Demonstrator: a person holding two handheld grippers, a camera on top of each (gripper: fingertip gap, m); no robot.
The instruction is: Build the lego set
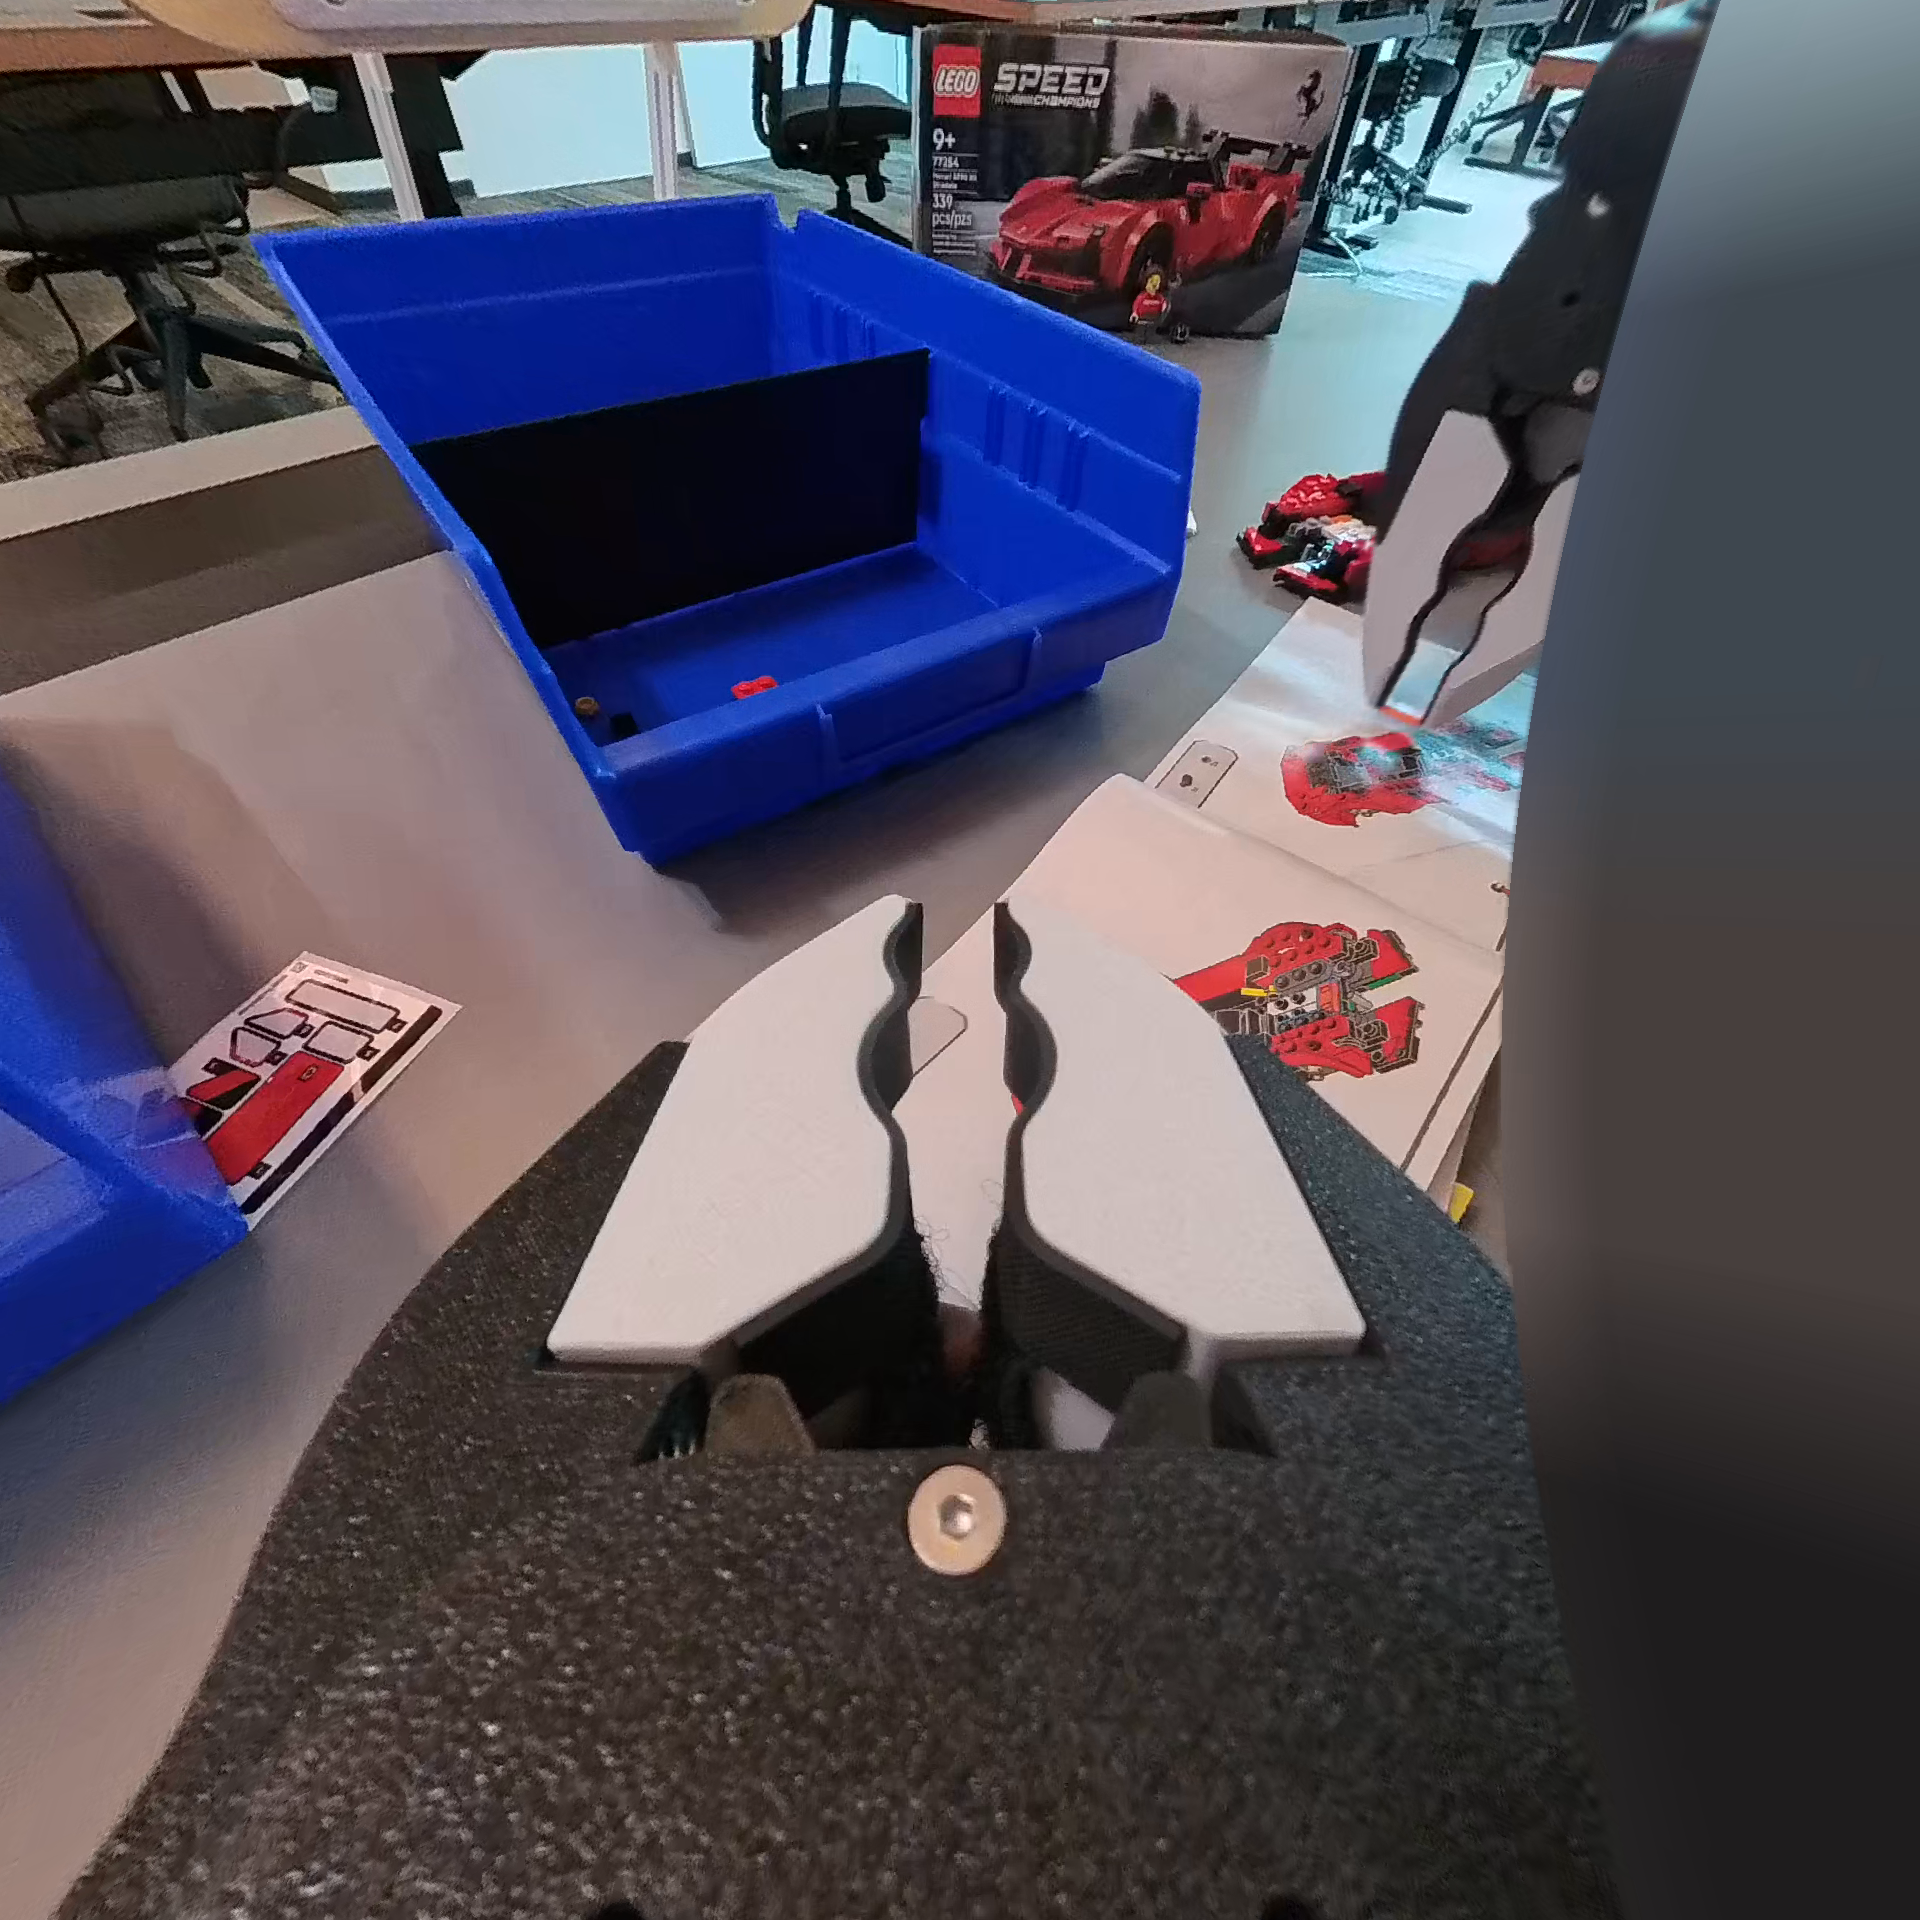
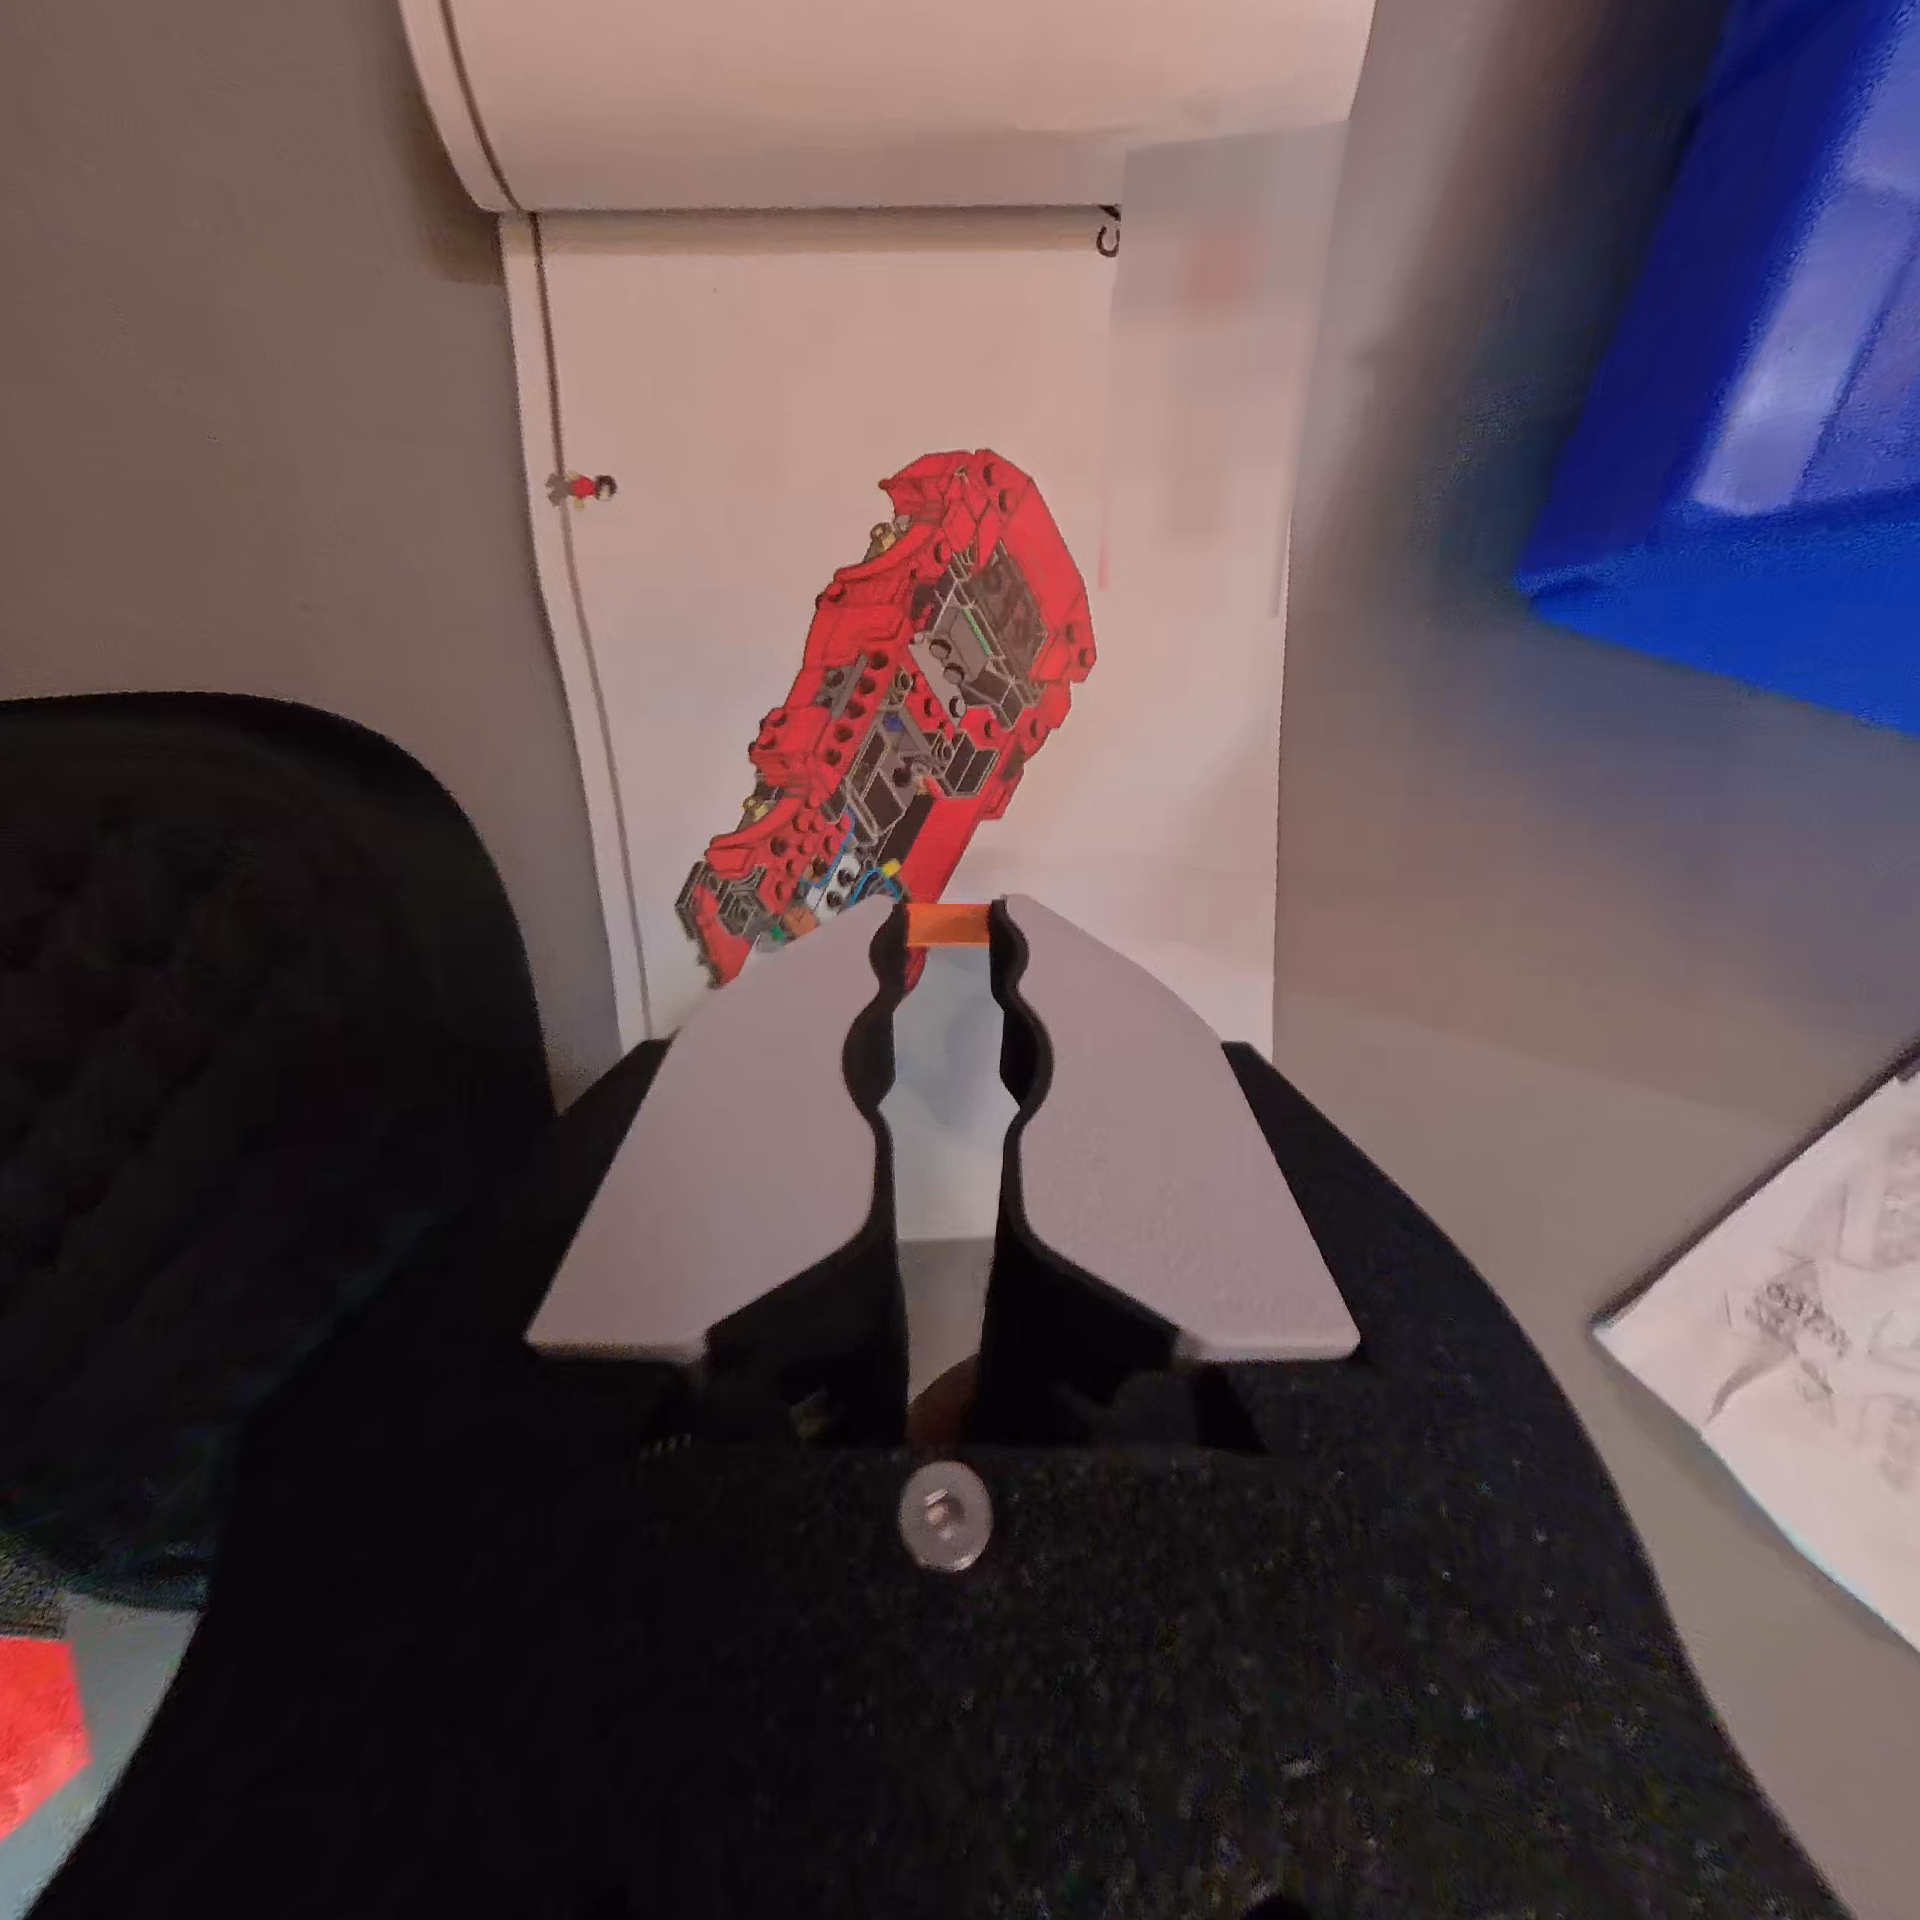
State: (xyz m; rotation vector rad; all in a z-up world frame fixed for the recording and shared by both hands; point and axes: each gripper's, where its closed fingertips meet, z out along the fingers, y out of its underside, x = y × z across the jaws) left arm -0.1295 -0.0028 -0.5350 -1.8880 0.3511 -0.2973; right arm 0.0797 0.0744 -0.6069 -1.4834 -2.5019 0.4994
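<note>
My right gripper [image 2: 945, 920] is shut on a small orange piece [image 2: 945, 924], held at the fingertips above the open instruction booklet [image 2: 831, 416] and its printed red car. In the left wrist view the right gripper [image 1: 1413, 701] hangs tips-down over the booklet [image 1: 1195, 883], in front of the partly built red car [image 1: 1314, 535]. My left gripper [image 1: 956, 925] hovers over the booklet's near edge. Its jaws stand a narrow gap apart with nothing between them.
A blue bin [image 1: 1039, 665] with a black divider holds a small red piece [image 1: 753, 687]. The set's box [image 1: 1122, 177] stands behind it. A sticker sheet [image 1: 312, 1070] lies beside a second blue bin [image 1: 62, 1195] at the left. A blue bin [image 2: 1766, 416] is at the right.
</note>
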